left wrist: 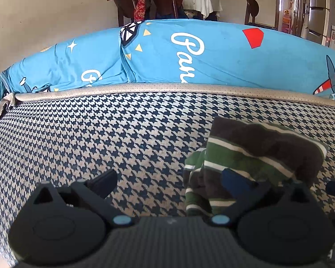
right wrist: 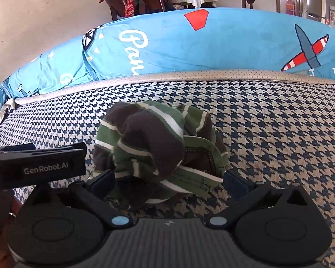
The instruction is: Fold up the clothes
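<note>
The striped garment (right wrist: 158,147) lies bunched on your houndstooth cushion (right wrist: 268,134), away from its piped far edge. Your right gripper (right wrist: 167,183) straddles it, fingers spread; your left gripper (left wrist: 170,183) sits just beside it, fingers spread too.

A single garment (right wrist: 154,147) is seen, striped in green, dark brown and white. It is bunched into a loose, rumpled heap rather than laid flat, with folds piled over one another and a stitched hem turned outward along its near right edge. It lies on a houndstooth-patterned cushion surface (right wrist: 268,134), well short of the piped far edge. In the left wrist view the same garment (left wrist: 252,156) appears at the right, partly doubled over itself.
</note>
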Motion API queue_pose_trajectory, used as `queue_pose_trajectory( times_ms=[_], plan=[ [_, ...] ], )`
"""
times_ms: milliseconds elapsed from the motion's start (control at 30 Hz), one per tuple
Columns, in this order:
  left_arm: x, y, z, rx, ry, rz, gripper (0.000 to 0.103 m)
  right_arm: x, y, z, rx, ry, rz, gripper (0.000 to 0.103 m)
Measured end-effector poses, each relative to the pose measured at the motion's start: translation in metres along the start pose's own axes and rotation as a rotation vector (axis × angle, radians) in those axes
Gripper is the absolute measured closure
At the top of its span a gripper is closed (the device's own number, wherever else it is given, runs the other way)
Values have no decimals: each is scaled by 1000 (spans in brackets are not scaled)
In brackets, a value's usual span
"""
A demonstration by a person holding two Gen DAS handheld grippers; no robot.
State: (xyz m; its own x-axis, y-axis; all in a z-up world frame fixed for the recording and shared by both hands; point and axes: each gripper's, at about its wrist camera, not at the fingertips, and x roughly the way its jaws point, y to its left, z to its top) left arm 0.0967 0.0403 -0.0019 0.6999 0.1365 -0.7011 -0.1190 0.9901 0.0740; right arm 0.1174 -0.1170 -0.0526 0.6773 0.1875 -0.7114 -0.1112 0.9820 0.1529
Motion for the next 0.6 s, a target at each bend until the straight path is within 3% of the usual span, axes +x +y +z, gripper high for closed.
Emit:
queue_pose_trajectory(
  times_ms=[600],
  plan=[
    [-27,4,-18,11,3,12,0,-35,13,-25,-5,-2,7,0]
  ],
)
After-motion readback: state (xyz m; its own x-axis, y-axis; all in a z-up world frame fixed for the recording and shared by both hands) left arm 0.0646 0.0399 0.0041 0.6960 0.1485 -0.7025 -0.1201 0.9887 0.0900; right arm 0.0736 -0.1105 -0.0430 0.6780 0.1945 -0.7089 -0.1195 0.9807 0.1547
